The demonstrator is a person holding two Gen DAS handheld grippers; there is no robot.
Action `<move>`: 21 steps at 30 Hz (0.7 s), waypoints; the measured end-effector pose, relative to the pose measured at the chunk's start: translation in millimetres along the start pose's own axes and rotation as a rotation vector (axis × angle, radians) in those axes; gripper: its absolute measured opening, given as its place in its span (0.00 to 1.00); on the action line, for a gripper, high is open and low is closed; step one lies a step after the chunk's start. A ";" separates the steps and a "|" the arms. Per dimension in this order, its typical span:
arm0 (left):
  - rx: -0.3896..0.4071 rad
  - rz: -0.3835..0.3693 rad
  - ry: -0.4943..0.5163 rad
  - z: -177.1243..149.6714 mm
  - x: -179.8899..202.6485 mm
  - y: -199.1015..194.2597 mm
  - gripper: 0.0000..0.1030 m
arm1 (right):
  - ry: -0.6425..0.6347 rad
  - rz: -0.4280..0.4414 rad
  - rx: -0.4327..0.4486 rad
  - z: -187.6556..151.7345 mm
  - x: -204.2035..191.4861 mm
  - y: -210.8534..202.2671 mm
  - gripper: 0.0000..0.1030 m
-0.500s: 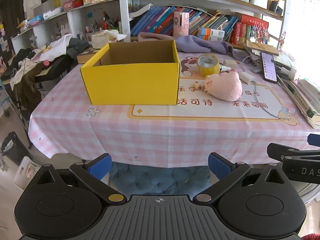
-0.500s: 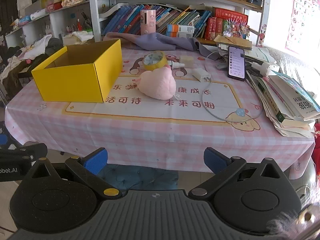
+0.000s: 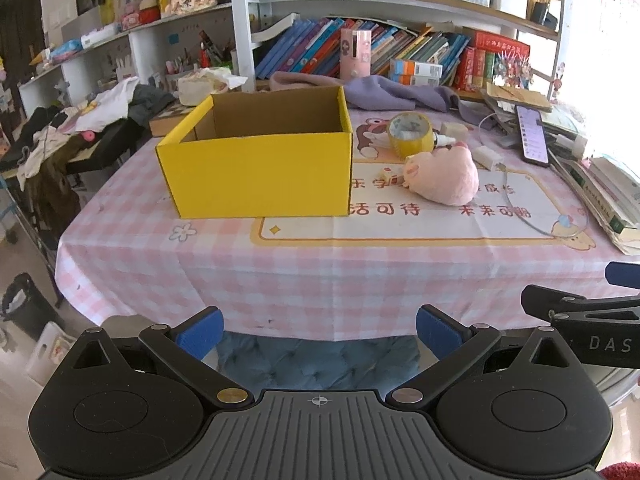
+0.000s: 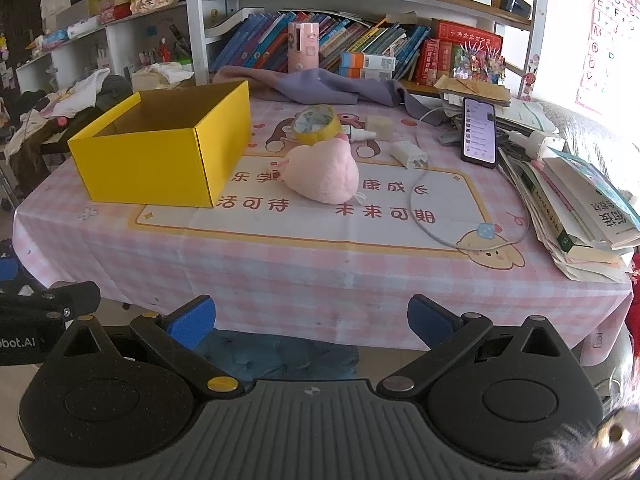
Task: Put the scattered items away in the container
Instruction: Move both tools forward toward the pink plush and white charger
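An open yellow cardboard box (image 3: 260, 168) (image 4: 160, 160) stands on the pink checked tablecloth, its inside bare as far as I see. Right of it lie a pink plush toy (image 3: 444, 176) (image 4: 324, 172), a yellow tape roll (image 3: 411, 131) (image 4: 316, 124), a small white dropper bottle (image 4: 360, 133), a cream block (image 4: 380, 127) and a white charger (image 4: 408, 154) with its cable. A tiny pale piece (image 3: 390, 176) sits by the plush. My left gripper (image 3: 318, 330) and right gripper (image 4: 310, 320) hang open in front of the table's near edge, nothing between their blue pads.
A phone (image 4: 478, 132) leans at the right, beside stacked books (image 4: 580, 216) on the table's right edge. A purple cloth (image 4: 328, 88) lies behind the items, with bookshelves beyond. A blue cushioned chair (image 3: 316, 360) sits under the near edge. Clothes pile on the left.
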State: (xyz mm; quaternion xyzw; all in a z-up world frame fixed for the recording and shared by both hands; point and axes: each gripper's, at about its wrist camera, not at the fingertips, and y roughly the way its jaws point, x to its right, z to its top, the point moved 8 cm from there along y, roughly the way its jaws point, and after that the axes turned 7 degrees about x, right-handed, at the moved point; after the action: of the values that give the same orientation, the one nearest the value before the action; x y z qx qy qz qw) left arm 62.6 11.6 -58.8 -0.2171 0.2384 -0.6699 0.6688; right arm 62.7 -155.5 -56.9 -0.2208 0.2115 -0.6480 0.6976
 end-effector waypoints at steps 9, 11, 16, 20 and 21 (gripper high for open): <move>-0.006 0.011 0.000 -0.9 -3.8 2.6 1.00 | -0.005 0.005 -0.002 2.7 -3.1 4.9 1.00; -0.005 0.011 -0.003 -0.3 -4.5 3.2 1.00 | -0.006 0.006 -0.003 3.2 -2.8 5.4 1.00; -0.007 0.012 -0.007 0.5 -5.8 5.6 1.00 | -0.014 0.006 -0.004 4.2 -4.0 7.0 1.00; -0.005 0.012 -0.005 1.4 -6.1 6.3 1.00 | -0.011 0.004 -0.004 5.2 -4.0 7.9 1.00; -0.005 0.012 -0.003 2.3 -6.1 6.9 1.00 | -0.010 0.004 -0.005 5.7 -4.1 8.4 1.00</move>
State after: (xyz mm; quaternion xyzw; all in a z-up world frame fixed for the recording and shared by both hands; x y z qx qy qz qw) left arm 69.6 17.7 -61.0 -0.2184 0.2404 -0.6650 0.6725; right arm 72.6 -150.7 -57.2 -0.2253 0.2098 -0.6450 0.6994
